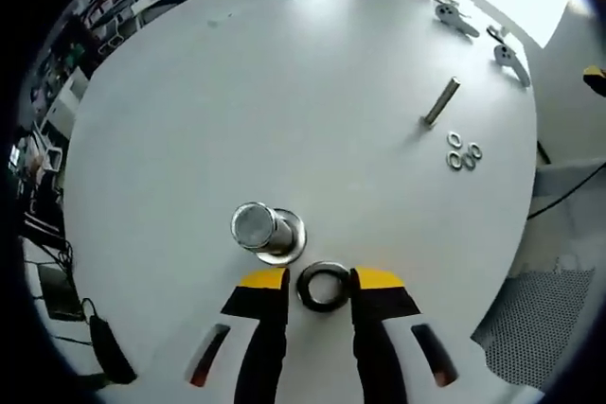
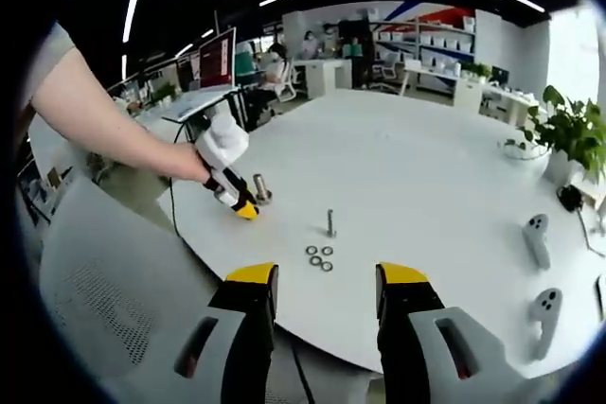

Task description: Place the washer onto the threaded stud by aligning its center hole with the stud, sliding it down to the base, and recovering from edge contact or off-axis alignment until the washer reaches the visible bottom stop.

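Big round white table (image 1: pixel 284 92) in an open office, shelves and potted plants (image 2: pixel 568 134) behind it. Using the stud as the landmark: in the left gripper view the big threaded stud (image 1: pixel 258 227) stands upright on its wide flange, seen nearly end-on. The left gripper (image 1: pixel 322 283) sits just beside it, jaws closed on a dark washer (image 1: pixel 323 287) pinched between the yellow tips. So the washer is next to the stud's base, off to one side, not over the top of it.

Well away from the stud across the table there's a slimmer bolt (image 1: pixel 441 101) standing up, with three small washers (image 1: pixel 463 154) clustered near its foot. Two white controllers (image 1: pixel 483 33) lie further out by the table edge.

In the right gripper view the right gripper (image 2: pixel 322 276) hangs off the table edge, well apart from the stud, jaws spread wide with nothing between them. Same view shows the person's hand (image 2: pixel 194 169) on the left gripper beside the stud.
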Available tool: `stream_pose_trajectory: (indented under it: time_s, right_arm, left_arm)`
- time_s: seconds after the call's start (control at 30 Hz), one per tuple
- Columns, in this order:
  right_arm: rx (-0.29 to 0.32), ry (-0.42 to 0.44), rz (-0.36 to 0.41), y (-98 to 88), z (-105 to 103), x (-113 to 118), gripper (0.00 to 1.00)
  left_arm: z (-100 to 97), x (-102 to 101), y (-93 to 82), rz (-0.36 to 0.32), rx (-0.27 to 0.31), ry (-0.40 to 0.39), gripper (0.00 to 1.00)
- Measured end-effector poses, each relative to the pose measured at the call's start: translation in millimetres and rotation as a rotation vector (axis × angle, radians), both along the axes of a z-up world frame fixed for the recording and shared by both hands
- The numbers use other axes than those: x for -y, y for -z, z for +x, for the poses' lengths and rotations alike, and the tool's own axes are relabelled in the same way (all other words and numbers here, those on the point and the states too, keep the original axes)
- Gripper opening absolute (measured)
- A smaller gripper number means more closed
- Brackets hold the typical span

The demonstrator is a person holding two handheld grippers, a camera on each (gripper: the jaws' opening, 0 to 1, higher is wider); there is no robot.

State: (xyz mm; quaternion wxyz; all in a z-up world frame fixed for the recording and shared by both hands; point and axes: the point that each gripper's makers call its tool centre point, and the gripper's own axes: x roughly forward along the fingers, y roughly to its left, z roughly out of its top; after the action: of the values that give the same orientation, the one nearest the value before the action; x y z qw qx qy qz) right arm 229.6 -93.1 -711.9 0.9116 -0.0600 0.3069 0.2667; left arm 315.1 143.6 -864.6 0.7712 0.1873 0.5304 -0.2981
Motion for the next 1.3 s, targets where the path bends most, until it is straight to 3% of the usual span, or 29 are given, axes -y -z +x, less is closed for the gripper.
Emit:
stream_pose_trajectory:
  time_s: [0.07,0.17,0.37,0.47,0.87,1.03,1.17,1.3]
  right_arm:
    - [-0.002,0.002,0.000,0.3,0,0,0.43]
    - [-0.002,0.002,-0.011,1.3,0,1,0.43]
    - [-0.010,0.010,-0.037,4.3,-1,4,0.43]
    - [-0.008,0.019,-0.048,4.5,0,6,0.43]
    - [-0.018,0.020,-0.104,9.5,-1,11,0.43]
    - [-0.028,0.022,-0.124,11.9,-2,12,0.43]
    - [-0.027,0.016,-0.136,12.3,-2,12,0.43]
    - [-0.046,0.000,-0.145,16.9,-4,11,0.43]
  left_arm:
    - [-3.0,1,0.9,0.037,0.015,0.076,0.28]
    - [-3.9,3,3.2,0.022,-0.002,0.066,0.33]
    - [-7.4,-6,5.5,0.065,-0.031,0.118,0.21]
    - [-2.0,-7,11.2,0.055,-0.024,0.133,0.21]
    - [-18.4,-18,12.7,0.109,-0.070,0.278,0.21]
    - [-18.7,-17,11.8,0.108,-0.067,0.288,0.23]
    - [-26.0,-13,12.9,0.139,-0.084,0.327,0.31]
    - [-25.6,-14,12.2,0.147,-0.095,0.311,0.31]
